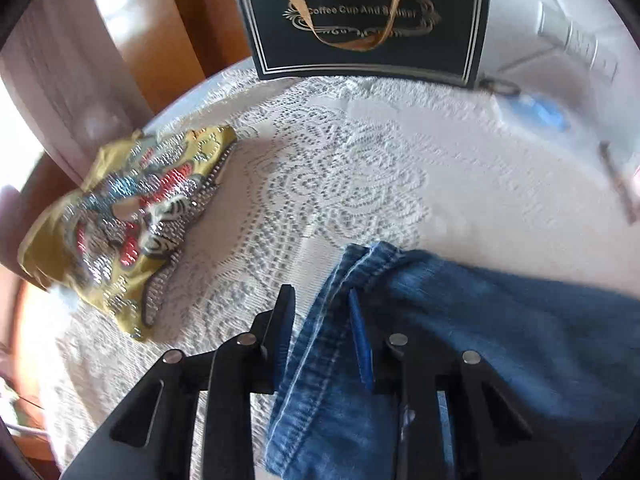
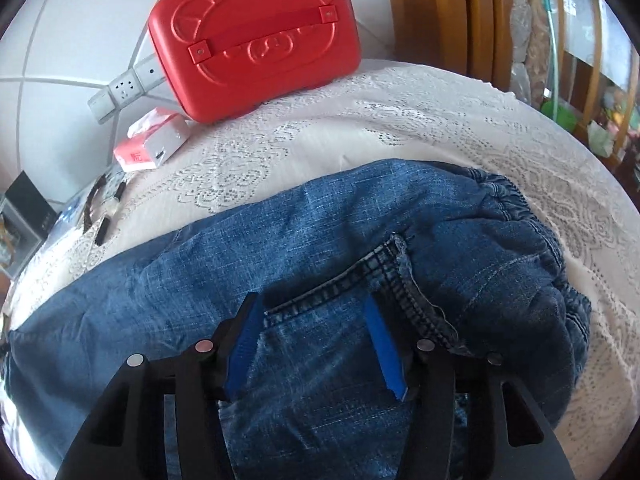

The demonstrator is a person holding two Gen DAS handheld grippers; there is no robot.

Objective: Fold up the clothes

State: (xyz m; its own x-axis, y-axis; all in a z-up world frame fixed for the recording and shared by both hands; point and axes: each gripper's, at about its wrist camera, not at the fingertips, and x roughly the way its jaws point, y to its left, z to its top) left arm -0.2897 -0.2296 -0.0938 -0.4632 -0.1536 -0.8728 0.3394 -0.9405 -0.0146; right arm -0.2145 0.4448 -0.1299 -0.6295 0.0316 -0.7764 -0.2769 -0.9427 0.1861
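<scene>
While the left gripper is reaching down over the hem end of the jeans, the stitched leg edge is lying between its blue pads; the picture is smeared here, so whether the pads are pressing the denim cannot be told. The right gripper is standing with its jaws apart above the seat of the jeans, beside a back pocket seam, and is grasping nothing. The jeans are lying across a white lace tablecloth. Farther off, a yellow beaded garment is resting to the left, a dark gift bag is standing behind it, and a red case is sitting beside a tissue pack.
</scene>
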